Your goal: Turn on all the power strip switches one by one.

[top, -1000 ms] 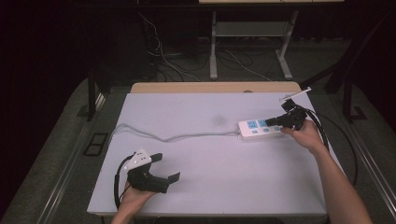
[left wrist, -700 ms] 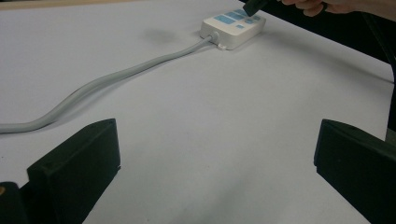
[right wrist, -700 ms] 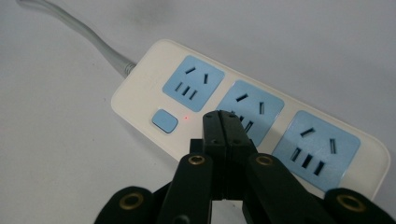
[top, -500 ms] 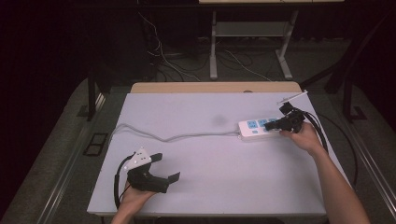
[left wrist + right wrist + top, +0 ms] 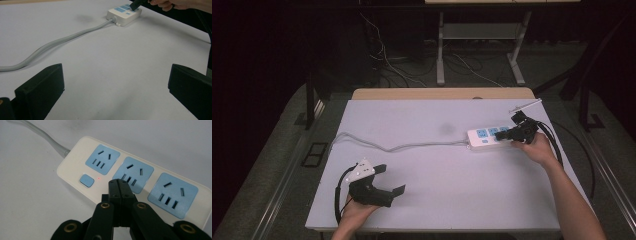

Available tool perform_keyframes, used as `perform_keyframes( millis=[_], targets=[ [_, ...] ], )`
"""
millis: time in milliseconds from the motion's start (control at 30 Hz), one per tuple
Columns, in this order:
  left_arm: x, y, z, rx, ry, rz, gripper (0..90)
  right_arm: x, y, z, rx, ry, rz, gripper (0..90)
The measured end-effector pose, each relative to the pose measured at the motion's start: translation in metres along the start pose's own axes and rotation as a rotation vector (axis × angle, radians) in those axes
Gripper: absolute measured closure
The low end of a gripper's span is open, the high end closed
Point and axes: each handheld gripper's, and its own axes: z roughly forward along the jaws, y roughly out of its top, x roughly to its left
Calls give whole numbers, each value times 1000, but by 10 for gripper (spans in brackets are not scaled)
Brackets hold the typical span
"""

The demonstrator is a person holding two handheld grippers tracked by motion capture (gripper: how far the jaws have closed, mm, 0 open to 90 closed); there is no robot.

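A white power strip (image 5: pixel 486 136) with three blue sockets lies on the right of the white table (image 5: pixel 437 200); its grey cable (image 5: pixel 402 146) runs off to the left. In the right gripper view the strip (image 5: pixel 75 162) shows a blue switch (image 5: pixel 86 180) and a lit red dot (image 5: pixel 99 178). My right gripper (image 5: pixel 119 182) is shut with nothing in it, its tips just over the strip between the switch and the middle socket. It also shows in the high view (image 5: pixel 507 135). My left gripper (image 5: pixel 392 179) rests open at the front left, jaws wide apart (image 5: pixel 116 77), aimed at the strip (image 5: pixel 123 15).
A thin white rod (image 5: pixel 524 105) lies at the table's back right corner. A wooden strip (image 5: pixel 442 93) runs along the back edge. Behind the table stand metal legs and loose floor cables (image 5: pixel 382 55).
The right gripper's tips have shifted a little over the power strip. The left gripper has stayed still.
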Motion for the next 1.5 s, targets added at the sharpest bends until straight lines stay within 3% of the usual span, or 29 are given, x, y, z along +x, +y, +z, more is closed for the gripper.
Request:
perform_keyframes(
  millis=[400, 533, 900, 1167, 1500],
  targets=[
    [-1, 0, 1, 3, -2, 3, 0, 2, -1, 3, -13, -15, -1, 900],
    [-1, 0, 0, 2, 2, 2, 0, 3, -1, 4, -8, -20, 28, 900],
    [0, -1, -1, -2, 7, -3, 0, 7, -1, 3, -6, -47, -30, 900],
    [2, -1, -2, -8, 11, -8, 0, 5, 0, 3, -9, -28, -3, 900],
    [2, -1, -2, -6, 10, -9, 0, 5, 2, -2, -6, -20, -6, 900]
  ],
)
